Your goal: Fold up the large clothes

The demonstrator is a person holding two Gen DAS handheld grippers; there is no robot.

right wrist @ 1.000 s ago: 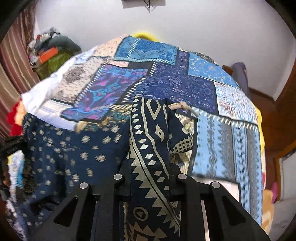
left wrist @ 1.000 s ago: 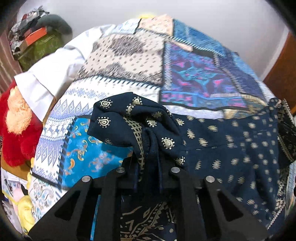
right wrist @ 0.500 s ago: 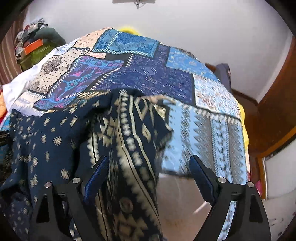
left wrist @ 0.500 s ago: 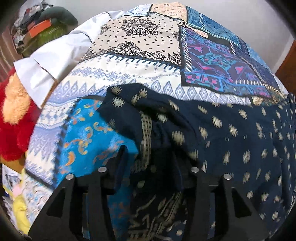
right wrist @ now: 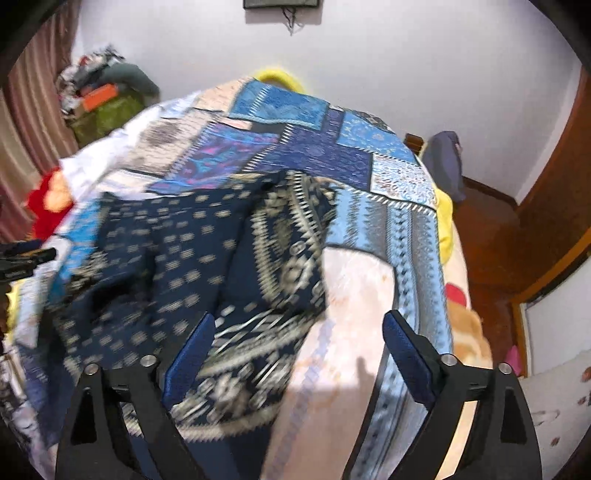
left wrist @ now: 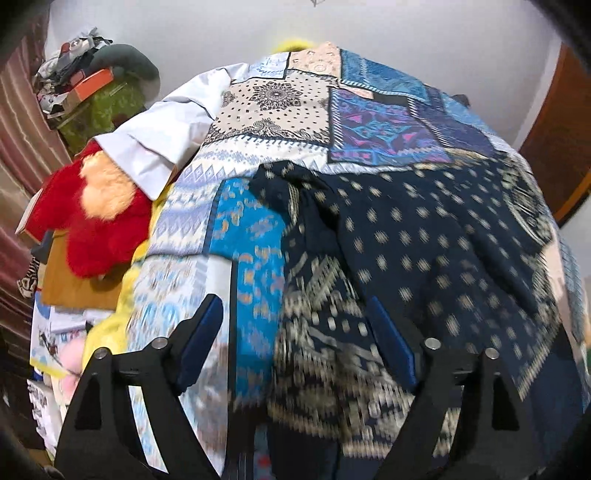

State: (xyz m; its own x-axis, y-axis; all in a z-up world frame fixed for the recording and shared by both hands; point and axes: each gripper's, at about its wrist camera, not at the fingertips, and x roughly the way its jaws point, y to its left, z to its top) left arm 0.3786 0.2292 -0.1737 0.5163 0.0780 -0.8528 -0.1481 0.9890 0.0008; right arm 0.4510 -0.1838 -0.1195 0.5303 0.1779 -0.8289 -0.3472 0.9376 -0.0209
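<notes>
On the patchwork bedspread (left wrist: 280, 107), navy gold-print garment (left wrist: 424, 236), released, outspread.

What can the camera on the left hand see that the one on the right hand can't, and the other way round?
Only the left wrist view shows the brown board beneath the red plush toy. Only the right wrist view shows the wooden floor, a grey bundle by the wall and a dark frame on it. Both show the navy patterned garment lying on the patchwork bedspread, and open fingers.
</notes>
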